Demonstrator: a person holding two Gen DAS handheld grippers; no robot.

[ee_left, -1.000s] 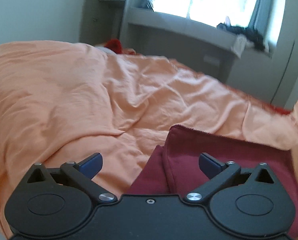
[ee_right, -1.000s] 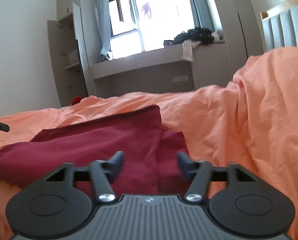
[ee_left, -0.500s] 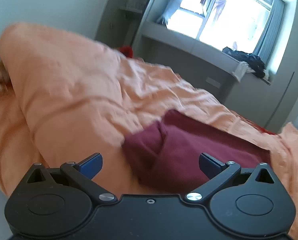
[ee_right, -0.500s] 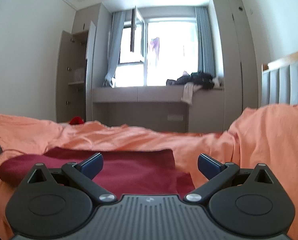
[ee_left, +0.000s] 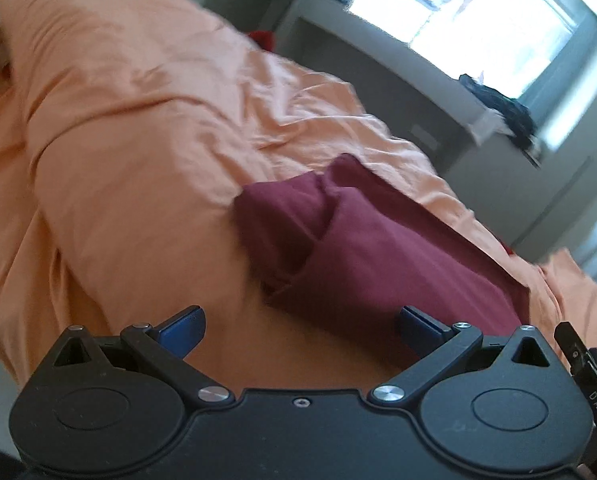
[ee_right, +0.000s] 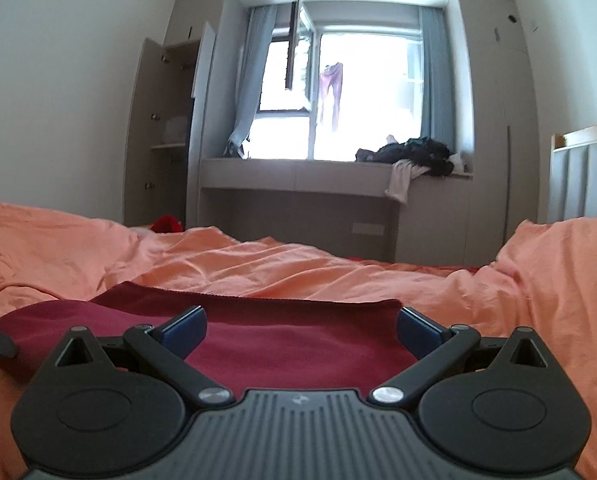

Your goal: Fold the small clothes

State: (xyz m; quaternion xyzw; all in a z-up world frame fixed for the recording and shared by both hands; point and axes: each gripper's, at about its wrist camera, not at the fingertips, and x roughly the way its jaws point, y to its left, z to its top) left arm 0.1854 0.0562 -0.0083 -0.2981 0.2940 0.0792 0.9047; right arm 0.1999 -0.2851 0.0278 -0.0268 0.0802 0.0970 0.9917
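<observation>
The right hand-held gripper point(ee_right: 300, 330) has let go: a second ago its fingers sat close over the dark red garment point(ee_right: 258, 344), now they stand spread wide and empty. The left hand-held gripper point(ee_left: 300, 330) is spread too, holding nothing. The garment lies folded on the orange duvet point(ee_left: 138, 160), so this fold looks finished.

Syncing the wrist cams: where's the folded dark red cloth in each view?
Left wrist: folded dark red cloth lies centre-right on the orange bedsheet, beyond the fingers.
Right wrist: same cloth at bottom centre, showing between the fingers.
Shared landmark: dark clothes pile on the window ledge.
</observation>
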